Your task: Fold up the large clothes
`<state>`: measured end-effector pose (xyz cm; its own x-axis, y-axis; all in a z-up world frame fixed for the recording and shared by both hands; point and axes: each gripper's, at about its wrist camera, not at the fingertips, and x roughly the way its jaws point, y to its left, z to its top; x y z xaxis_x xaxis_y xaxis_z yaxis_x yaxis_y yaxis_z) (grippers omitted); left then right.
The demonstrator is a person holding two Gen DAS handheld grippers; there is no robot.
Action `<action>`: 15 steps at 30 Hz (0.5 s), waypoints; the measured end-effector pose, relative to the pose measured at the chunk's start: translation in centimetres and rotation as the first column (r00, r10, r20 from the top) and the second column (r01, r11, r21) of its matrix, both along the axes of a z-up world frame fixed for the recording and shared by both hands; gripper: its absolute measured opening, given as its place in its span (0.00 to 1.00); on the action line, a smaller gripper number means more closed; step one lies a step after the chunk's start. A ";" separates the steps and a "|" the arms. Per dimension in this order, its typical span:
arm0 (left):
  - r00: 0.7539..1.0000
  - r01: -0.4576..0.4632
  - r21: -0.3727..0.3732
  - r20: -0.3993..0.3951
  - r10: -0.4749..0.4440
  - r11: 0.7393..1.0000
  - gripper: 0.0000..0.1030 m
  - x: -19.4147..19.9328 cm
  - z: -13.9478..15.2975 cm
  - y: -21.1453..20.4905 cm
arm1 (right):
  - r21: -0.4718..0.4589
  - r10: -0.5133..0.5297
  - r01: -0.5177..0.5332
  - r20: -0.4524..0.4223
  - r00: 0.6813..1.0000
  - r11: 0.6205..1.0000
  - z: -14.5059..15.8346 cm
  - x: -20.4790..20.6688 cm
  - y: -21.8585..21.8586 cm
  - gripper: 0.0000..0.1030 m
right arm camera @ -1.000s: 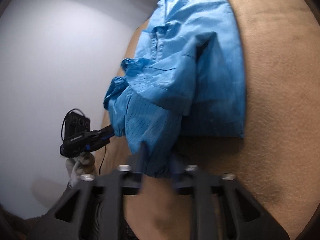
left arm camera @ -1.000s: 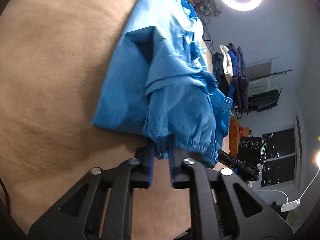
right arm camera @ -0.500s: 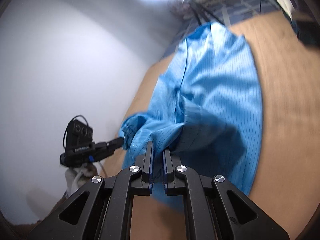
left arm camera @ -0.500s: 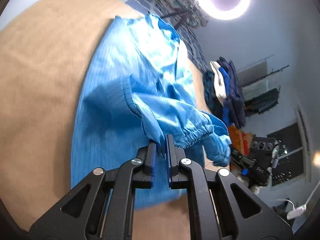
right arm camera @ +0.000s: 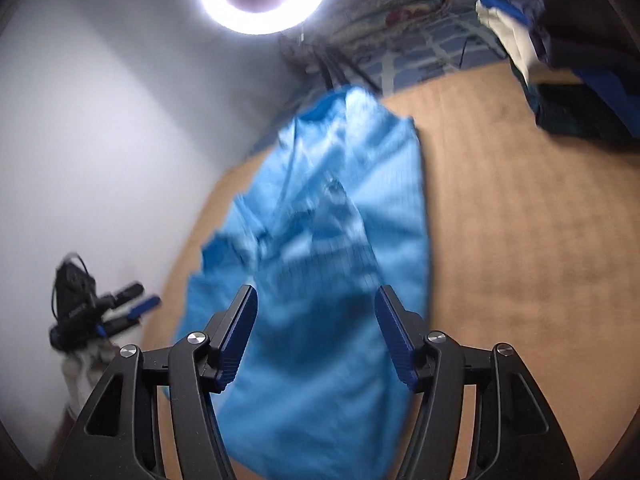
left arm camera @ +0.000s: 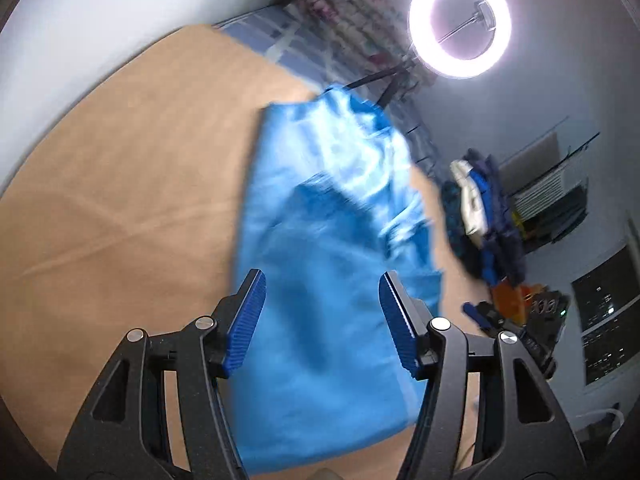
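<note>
Tan table (left arm camera: 120,208) carries the blue garment (left arm camera: 332,264), long axis running near-to-far, collar end apparently far, near hem below both tools; left gripper (left arm camera: 322,320) and right gripper (right arm camera: 316,332), jaws just opened, nothing pinched, hover about equally near that hem.

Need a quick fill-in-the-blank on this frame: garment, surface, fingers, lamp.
1. The blue pinstriped garment lies on a ____ cloth-covered surface.
2. Both the left gripper and the right gripper are ____, their fingers gripping nothing.
3. The lit lamp is shaped like a ____.

Missing words: tan; open; ring
</note>
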<state>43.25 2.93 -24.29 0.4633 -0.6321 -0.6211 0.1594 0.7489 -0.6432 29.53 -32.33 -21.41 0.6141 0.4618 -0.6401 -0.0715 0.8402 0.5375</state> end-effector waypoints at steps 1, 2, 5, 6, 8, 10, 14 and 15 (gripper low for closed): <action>1.000 0.005 0.008 -0.021 -0.004 1.000 0.59 -0.3 -0.9 0.4 | 0.001 0.012 -0.012 -0.010 1.000 1.000 -0.5 -0.2 0.0 0.54; 0.999 0.013 0.012 -0.040 -0.013 1.000 0.58 -0.6 -1.8 0.7 | 0.012 0.030 -0.030 -0.023 0.999 0.999 -1.2 -0.7 -0.1 0.49; 0.996 0.042 0.029 -0.076 -0.040 0.999 0.45 -1.5 -4.0 0.9 | 0.017 0.067 -0.066 -0.062 0.996 0.998 -2.6 -1.3 0.1 0.44; 0.995 0.051 0.028 -0.083 -0.048 0.998 0.41 -1.8 -4.5 0.8 | -0.012 0.066 -0.067 -0.075 0.995 0.998 -3.1 -1.3 0.2 0.44; 0.994 0.063 0.019 -0.088 -0.061 0.998 0.34 -2.2 -5.0 0.5 | -0.047 0.062 -0.067 -0.100 0.993 0.997 -3.8 -1.4 0.5 0.44; 0.995 0.069 0.032 -0.080 -0.067 0.997 0.28 -2.5 -5.0 0.1 | -0.045 0.058 -0.064 -0.112 0.992 0.997 -4.3 -1.4 0.4 0.44; 0.996 0.075 0.078 -0.060 -0.070 0.994 0.21 -2.8 -4.5 -0.6 | -0.013 0.085 -0.087 -0.114 0.990 0.996 -4.3 -1.8 0.7 0.21; 0.996 0.073 0.085 -0.057 -0.069 0.994 0.18 -2.8 -4.4 -0.7 | -0.020 0.096 -0.100 -0.124 0.988 0.995 -4.5 -1.6 1.1 0.12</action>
<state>40.47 2.24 -28.71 0.3835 -0.6047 -0.6980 0.1808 0.7903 -0.5854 27.89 -31.23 -25.93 0.4826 0.4980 -0.7205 -0.0890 0.8463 0.5253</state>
